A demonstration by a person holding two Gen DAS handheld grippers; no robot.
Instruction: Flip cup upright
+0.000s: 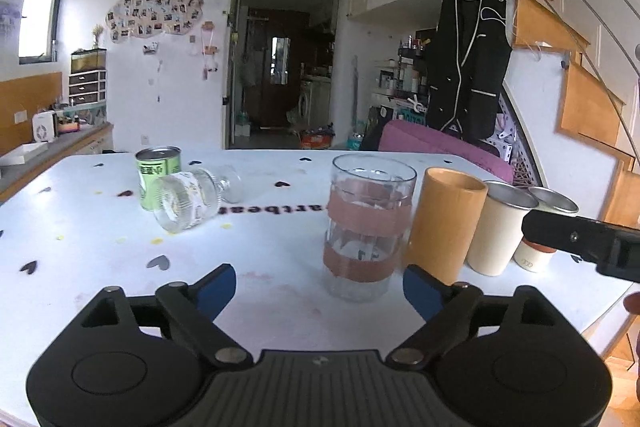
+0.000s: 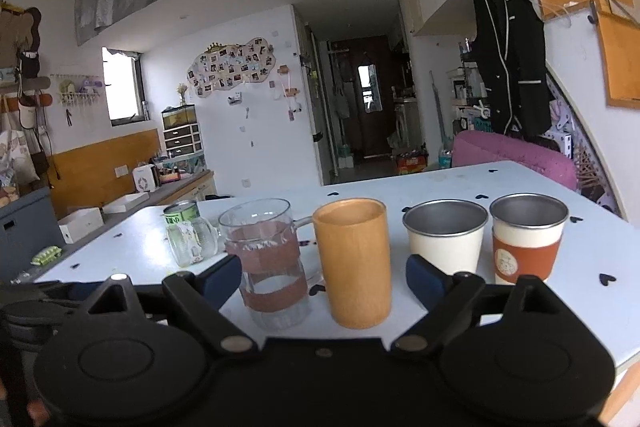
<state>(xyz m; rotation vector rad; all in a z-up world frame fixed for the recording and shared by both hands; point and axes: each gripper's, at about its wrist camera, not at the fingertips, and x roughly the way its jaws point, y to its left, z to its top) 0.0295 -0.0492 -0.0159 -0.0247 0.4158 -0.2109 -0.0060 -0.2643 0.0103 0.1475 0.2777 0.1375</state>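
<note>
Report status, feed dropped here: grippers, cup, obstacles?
Left gripper open, right gripper open, both empty. Clear jar lies on its side. Green can behind it.

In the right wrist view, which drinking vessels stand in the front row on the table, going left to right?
Clear glass mug with reddish bands → wooden cup → white metal cup → white cup with orange sleeve. All four stand upright, mouths up. The small jar and green can behind the mug overlap, so they are left out.

Both wrist cameras sit low at the near edge of the white table (image 1: 120, 255), facing across it into the room. The left one stands close before the glass (image 1: 370, 227); the right one, further right, faces the wooden cup (image 2: 354, 263). Both views share the row of cups.
</note>
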